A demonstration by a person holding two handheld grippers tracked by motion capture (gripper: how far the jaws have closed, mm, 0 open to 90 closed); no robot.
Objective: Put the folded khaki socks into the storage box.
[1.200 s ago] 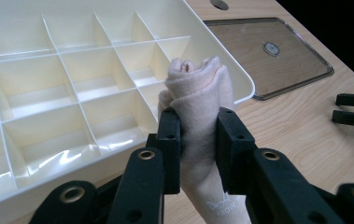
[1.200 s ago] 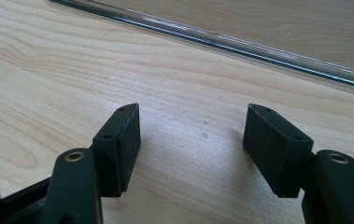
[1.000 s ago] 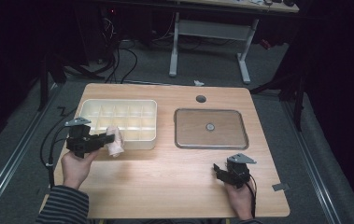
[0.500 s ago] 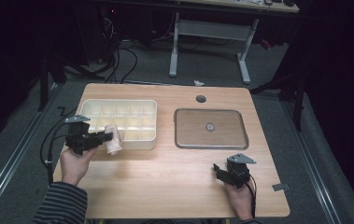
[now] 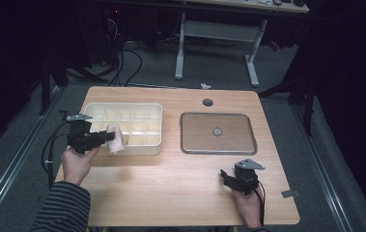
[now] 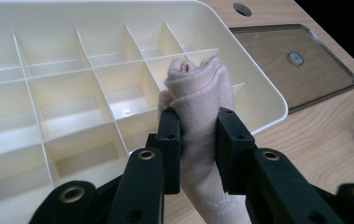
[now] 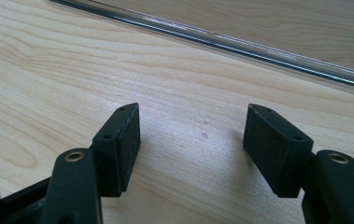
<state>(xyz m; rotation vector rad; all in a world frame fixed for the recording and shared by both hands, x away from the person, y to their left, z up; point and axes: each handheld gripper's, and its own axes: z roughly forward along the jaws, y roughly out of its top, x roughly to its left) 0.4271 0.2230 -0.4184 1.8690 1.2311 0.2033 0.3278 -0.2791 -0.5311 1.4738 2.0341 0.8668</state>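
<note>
A rolled beige cloth is clamped between the jaws of my left gripper. In the high view the left gripper holds the cloth over the front edge of the cream divided box, whose compartments lie just beyond the roll. My right gripper rests low over the table near its front right. In its own view the right gripper stands open with bare wood between the jaws.
A clear flat lid with a small round knob lies right of the box, and its edge runs across the right gripper view. A round cable hole sits near the table's far edge. Desk legs and cables stand beyond.
The left gripper has carried the cloth roll a little left and toward the box's front edge. The right gripper has stayed where it was.
</note>
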